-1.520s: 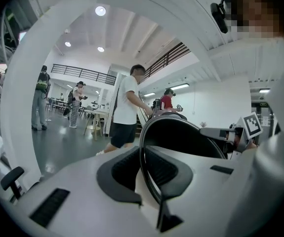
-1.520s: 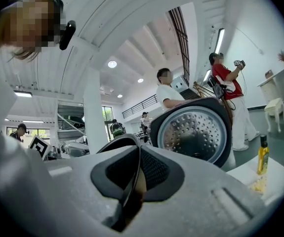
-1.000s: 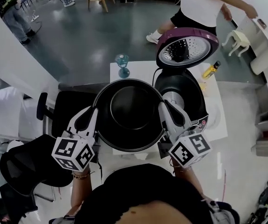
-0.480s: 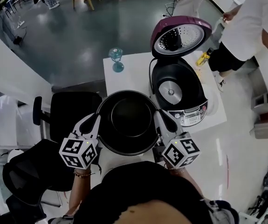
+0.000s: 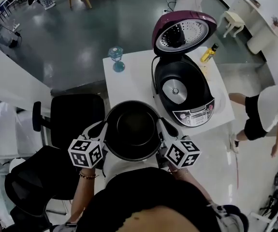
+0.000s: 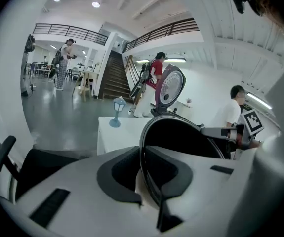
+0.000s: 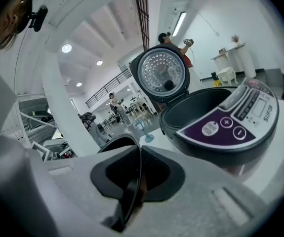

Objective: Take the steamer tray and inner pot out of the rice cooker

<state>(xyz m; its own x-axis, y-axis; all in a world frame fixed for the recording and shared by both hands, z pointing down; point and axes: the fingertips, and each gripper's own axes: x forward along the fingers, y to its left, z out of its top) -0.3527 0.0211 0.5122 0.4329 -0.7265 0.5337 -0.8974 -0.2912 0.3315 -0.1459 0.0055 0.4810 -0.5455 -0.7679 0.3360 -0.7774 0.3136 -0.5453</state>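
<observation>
The round black metal inner pot (image 5: 132,129) is out of the purple and black rice cooker (image 5: 184,93), which stands with its lid open on the white worktop (image 5: 129,76). The left hand-held gripper (image 5: 101,128) pinches the pot's left rim and the right hand-held gripper (image 5: 161,125) pinches its right rim. The pot is over the worktop's near edge.

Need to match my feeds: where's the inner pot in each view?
Head view: inner pot at lower centre, just below the cooker.
Left gripper view: inner pot at centre right, its rim running down between the jaws.
Right gripper view: inner pot at lower centre-left, its rim edge-on between the jaws.
Shared landmark: the cooker's open lid.
</observation>
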